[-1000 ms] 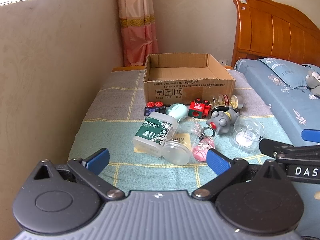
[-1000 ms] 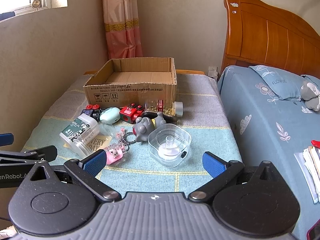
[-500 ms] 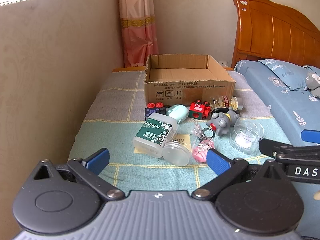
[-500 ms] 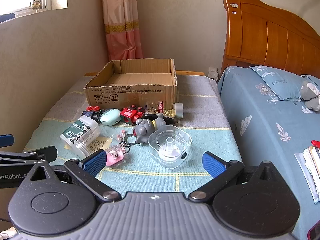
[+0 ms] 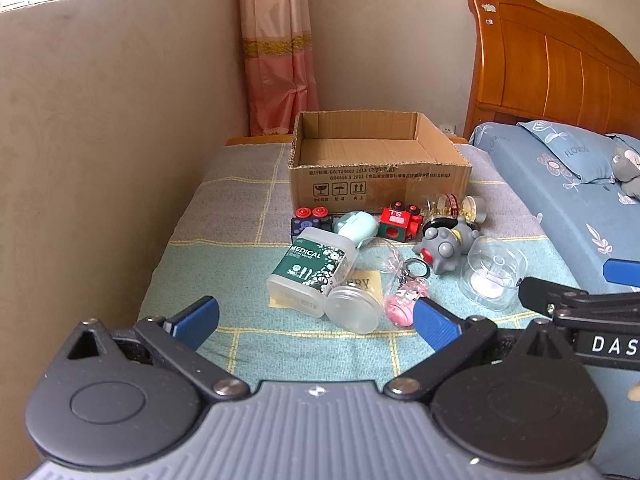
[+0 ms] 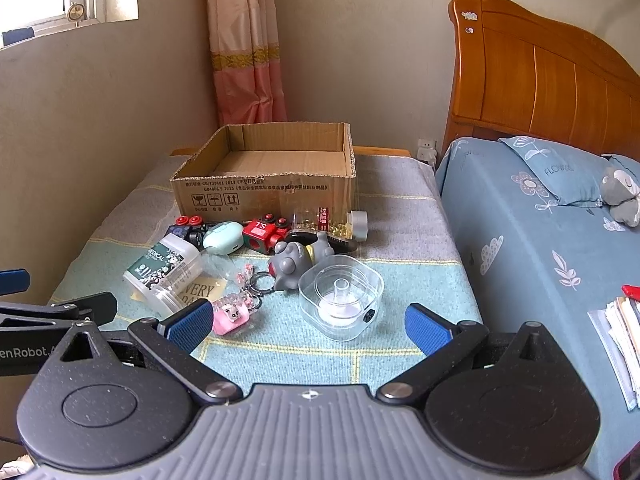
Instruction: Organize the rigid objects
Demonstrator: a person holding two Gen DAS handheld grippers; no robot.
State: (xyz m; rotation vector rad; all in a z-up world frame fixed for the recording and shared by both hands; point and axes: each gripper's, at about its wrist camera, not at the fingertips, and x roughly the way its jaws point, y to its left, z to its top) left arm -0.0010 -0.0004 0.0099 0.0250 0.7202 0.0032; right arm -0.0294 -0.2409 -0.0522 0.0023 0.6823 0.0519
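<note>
A checked blanket covers the worktop (image 5: 224, 224), which stands between the wall and a bed. An open cardboard box (image 5: 380, 184) sits toward its far edge. In front of it lie a medical container (image 5: 310, 266), a red toy block (image 5: 400, 226), a grey figurine (image 5: 442, 246), a pink keychain (image 5: 404, 300) and a clear plastic case (image 5: 494, 274).

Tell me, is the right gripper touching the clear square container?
Apart. The right wrist view shows teal cloth between the open right gripper and the clear square container.

Stack of papers (image 6: 622, 344) cut off by right wrist view's edge

Brown cardboard box (image 5: 380, 176), checked cloth (image 5: 248, 216)
</note>
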